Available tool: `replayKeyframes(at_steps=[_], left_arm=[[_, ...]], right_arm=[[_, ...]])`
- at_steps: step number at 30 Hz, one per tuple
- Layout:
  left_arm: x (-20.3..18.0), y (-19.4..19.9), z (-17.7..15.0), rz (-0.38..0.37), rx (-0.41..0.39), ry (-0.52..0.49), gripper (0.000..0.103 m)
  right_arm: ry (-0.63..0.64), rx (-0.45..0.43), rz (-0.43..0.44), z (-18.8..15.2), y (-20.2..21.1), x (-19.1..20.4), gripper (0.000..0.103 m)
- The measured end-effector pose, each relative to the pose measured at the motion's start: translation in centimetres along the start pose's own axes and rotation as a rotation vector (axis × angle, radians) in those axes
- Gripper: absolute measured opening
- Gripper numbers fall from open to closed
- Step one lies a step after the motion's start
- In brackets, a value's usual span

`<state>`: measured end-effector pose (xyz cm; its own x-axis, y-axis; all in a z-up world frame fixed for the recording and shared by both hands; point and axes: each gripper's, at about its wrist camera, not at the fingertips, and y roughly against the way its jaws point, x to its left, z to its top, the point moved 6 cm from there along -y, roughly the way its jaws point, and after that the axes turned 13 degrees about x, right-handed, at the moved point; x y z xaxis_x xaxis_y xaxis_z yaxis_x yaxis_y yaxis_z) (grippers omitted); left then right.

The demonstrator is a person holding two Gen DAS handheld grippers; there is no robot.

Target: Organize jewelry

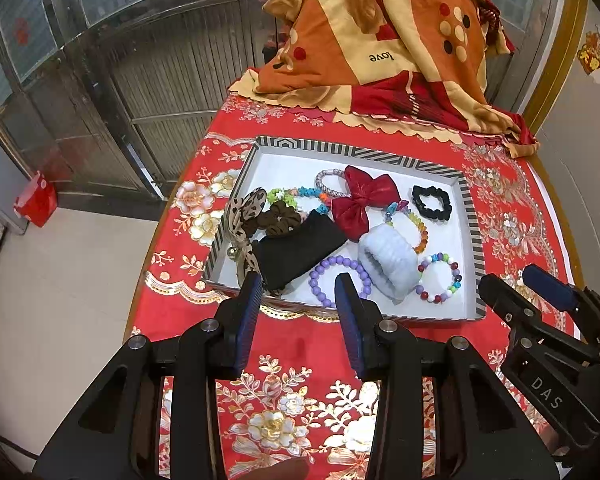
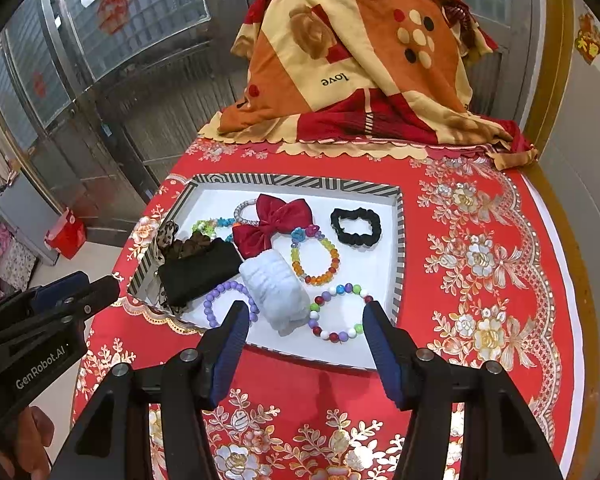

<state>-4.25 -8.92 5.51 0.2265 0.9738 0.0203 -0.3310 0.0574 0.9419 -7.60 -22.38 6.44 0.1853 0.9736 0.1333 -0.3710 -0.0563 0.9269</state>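
A striped-rim white tray holds hair ties and bracelets: a red bow, a black scrunchie, a pale blue scrunchie, a purple bead bracelet, a multicolour bead bracelet, an amber bead bracelet, a black pouch and a leopard bow. My left gripper is open and empty at the tray's near edge. My right gripper is open and empty over the tray's near side.
The tray sits on a red floral tablecloth. A heap covered by an orange and red cloth stands at the table's far end. A metal door and a red bag on the floor are to the left.
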Motion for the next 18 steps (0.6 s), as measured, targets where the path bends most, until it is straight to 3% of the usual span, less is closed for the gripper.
replayKeyframes(at_steps=[18], left_arm=[[-0.06,-0.51,-0.16,0.006,0.008,-0.002,0.037]], right_arm=[[-0.001,0.022,0.001,-0.07,-0.79,0.14,0.060]])
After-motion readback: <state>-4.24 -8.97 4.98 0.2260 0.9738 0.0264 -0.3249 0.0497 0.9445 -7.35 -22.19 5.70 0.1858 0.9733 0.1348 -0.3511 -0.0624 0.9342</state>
